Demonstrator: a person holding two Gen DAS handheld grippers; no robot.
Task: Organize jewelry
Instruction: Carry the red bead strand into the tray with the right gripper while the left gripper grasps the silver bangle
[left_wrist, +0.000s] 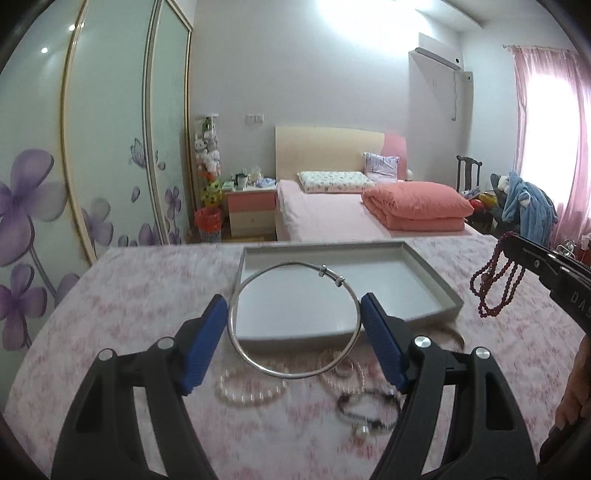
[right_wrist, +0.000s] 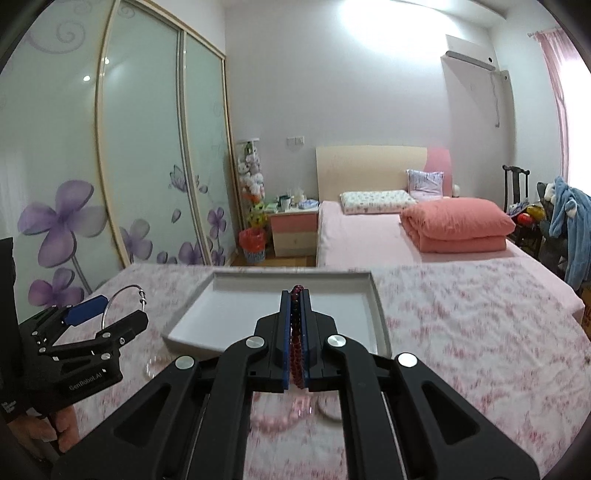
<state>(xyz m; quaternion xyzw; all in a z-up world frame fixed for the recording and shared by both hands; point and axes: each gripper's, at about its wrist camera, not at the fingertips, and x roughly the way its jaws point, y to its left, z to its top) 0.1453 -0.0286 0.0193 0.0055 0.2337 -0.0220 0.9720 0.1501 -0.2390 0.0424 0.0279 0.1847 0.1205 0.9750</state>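
My left gripper (left_wrist: 294, 298) is shut on a thin silver bangle (left_wrist: 330, 276), its blue pads pressing the ring's two sides. The bangle hangs in the air in front of the shallow grey tray (left_wrist: 436, 273). To the right, my right gripper (left_wrist: 517, 247) holds a dark red bead string (left_wrist: 495, 284) that dangles in loops. In the right wrist view the right gripper (right_wrist: 295, 295) is shut, with the red beads (right_wrist: 295, 332) pinched between the pads above the tray (right_wrist: 380, 314). The left gripper (right_wrist: 123, 308) with the bangle (right_wrist: 141, 295) shows at the left.
More jewelry lies on the pink floral cloth below the grippers: a pearl bracelet (left_wrist: 251, 395), a dark bracelet (left_wrist: 369, 410) and a pink bead bracelet (right_wrist: 280, 417). A person's hand (right_wrist: 62, 428) grips the left tool. A bed (left_wrist: 332, 214) and a wardrobe stand beyond.
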